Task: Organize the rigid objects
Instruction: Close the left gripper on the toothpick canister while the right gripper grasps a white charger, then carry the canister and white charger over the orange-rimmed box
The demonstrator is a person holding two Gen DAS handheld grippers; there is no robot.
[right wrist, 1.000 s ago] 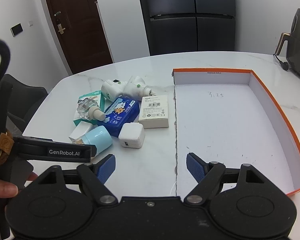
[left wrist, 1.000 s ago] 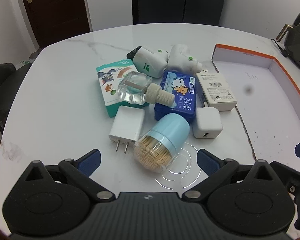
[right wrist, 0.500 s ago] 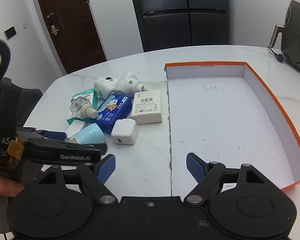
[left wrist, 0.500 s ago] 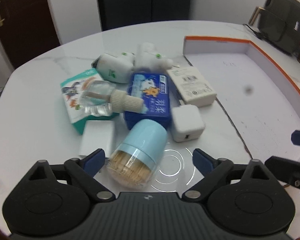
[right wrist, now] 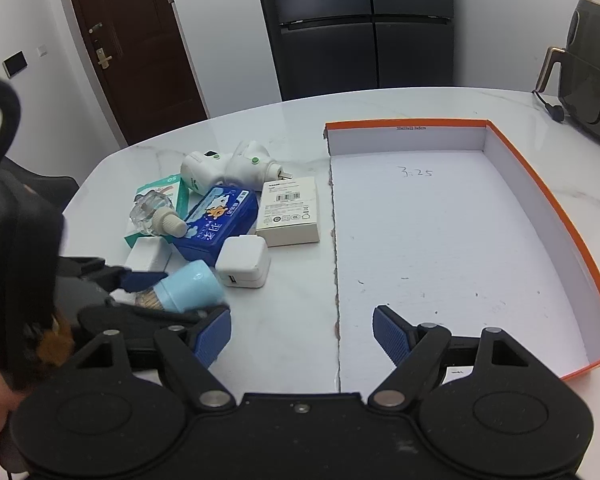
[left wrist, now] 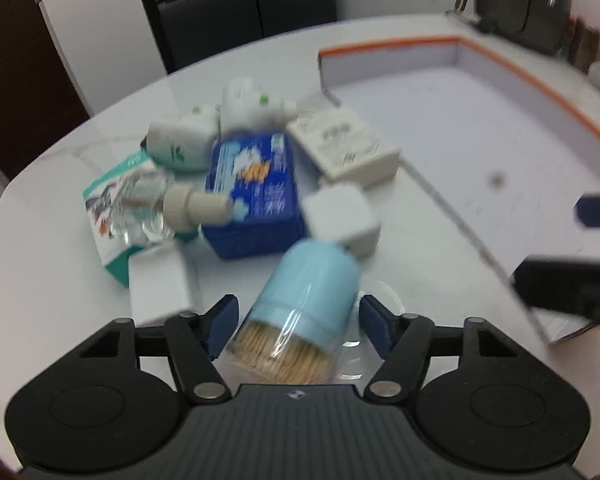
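Left wrist view showed that your left gripper (left wrist: 298, 316) had advanced over the last second until the toothpick jar (left wrist: 300, 304), lying on its side on the counter (left wrist: 48, 280), sat between its jaws. They had narrowed from wide, but blur hid whether the pads were touching, so I could not tell if you had it. The pile remained at 12 o'clock from the jar, and the tray (right wrist: 548, 200) lay empty at 2 o'clock. Your right gripper (right wrist: 302, 336) hung over the tray's near edge, jaws wide and empty. That probably made the jar the first item for the tray.
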